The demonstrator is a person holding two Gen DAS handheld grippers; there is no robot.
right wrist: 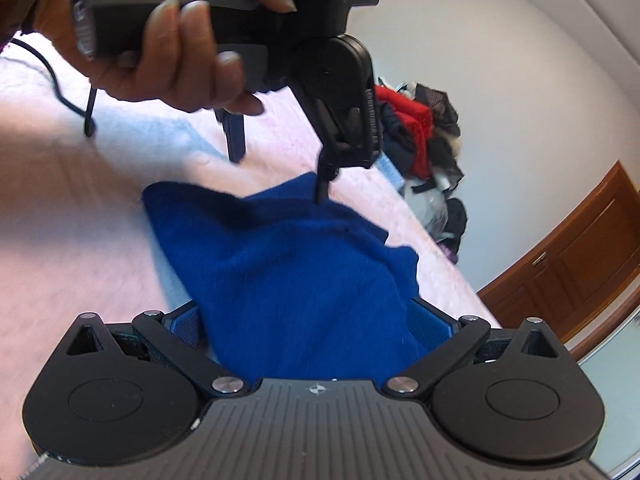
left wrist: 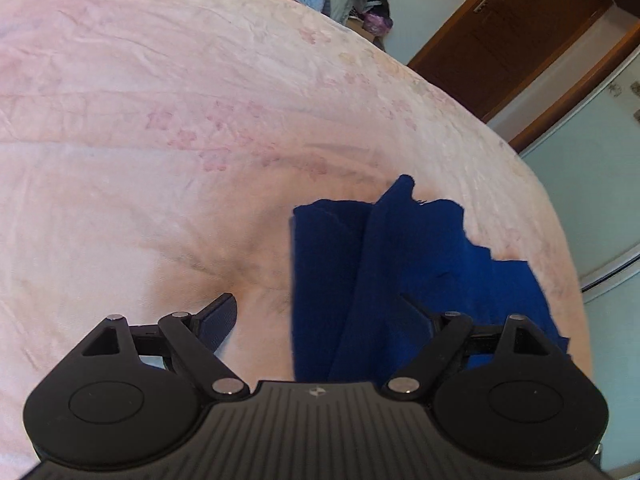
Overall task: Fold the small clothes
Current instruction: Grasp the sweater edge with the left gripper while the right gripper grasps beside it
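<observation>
Left wrist view: left gripper (left wrist: 320,316) jaws spread wide, gripping nothing. The blue cloth (left wrist: 400,272) lies crumpled on the pink bedspread (left wrist: 160,120), partly under the right-hand finger.

Right wrist view: right gripper (right wrist: 308,326) jaws wide; cloth (right wrist: 288,264) lies between them, contact unclear. A hand (right wrist: 160,52) holds the left gripper (right wrist: 280,152) above the cloth.

1. The left gripper (right wrist: 280,168), seen from the right wrist camera, bears pale raised letters at the top of its black body that look like "DAS"; smaller print beside them is too small to read.
2. A line of white lettering runs down the side of the same gripper's black arm, too blurred to make out.
3. The right gripper (right wrist: 304,328) carries a small round emblem on its ribbed grey plate, without letters.
4. The left wrist camera shows the same emblem on its own plate.
</observation>
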